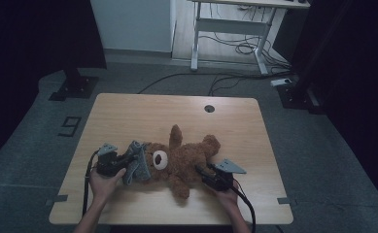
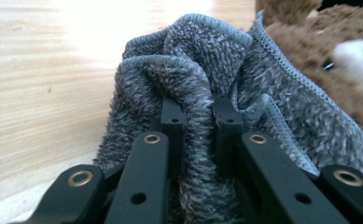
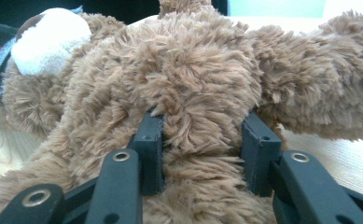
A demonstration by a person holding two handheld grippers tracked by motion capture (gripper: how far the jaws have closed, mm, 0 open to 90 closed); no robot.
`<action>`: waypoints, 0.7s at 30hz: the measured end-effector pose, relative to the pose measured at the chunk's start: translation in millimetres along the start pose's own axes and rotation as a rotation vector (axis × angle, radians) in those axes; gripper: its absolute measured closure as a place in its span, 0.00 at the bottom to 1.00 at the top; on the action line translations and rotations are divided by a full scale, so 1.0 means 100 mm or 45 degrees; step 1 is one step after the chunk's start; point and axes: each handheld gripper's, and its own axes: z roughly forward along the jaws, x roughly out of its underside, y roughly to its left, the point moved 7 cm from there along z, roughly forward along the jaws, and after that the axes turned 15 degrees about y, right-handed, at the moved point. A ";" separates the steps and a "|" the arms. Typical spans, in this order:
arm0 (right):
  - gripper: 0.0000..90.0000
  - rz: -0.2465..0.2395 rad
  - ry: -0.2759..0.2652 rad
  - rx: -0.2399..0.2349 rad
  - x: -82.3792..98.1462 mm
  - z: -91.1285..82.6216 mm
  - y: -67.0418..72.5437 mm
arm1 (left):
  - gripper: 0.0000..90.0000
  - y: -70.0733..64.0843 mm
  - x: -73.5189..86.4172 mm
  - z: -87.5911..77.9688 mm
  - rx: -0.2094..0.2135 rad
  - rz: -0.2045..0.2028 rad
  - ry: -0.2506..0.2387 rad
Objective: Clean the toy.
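A brown teddy bear (image 1: 184,158) lies on its back in the middle of the wooden table (image 1: 128,116), white muzzle (image 1: 160,159) toward the left. A grey fuzzy cloth (image 1: 137,162) sits bunched over the bear's head. My left gripper (image 1: 127,160) is shut on a fold of that grey cloth (image 2: 193,107), right beside the bear's face (image 2: 352,60). My right gripper (image 1: 203,174) is shut on the bear's belly (image 3: 202,126), with brown fur squeezed between its jaws.
A round cable hole (image 1: 209,108) lies near the table's far edge. Behind the table stand a white desk frame (image 1: 235,29) and loose cables (image 1: 225,77) on the floor. Bare tabletop stretches along the far half.
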 end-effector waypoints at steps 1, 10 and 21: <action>0.64 0.000 0.000 0.000 0.00 0.00 0.00 | 0.87 0.00 0.00 0.00 -0.001 -0.001 0.001; 0.64 0.008 -0.004 -0.003 0.00 0.00 -0.01 | 0.88 -0.16 -0.21 -0.17 0.036 0.031 -0.084; 0.65 -0.010 -0.008 0.029 0.00 0.00 0.00 | 0.87 -1.12 -0.86 -0.04 0.129 0.245 -0.118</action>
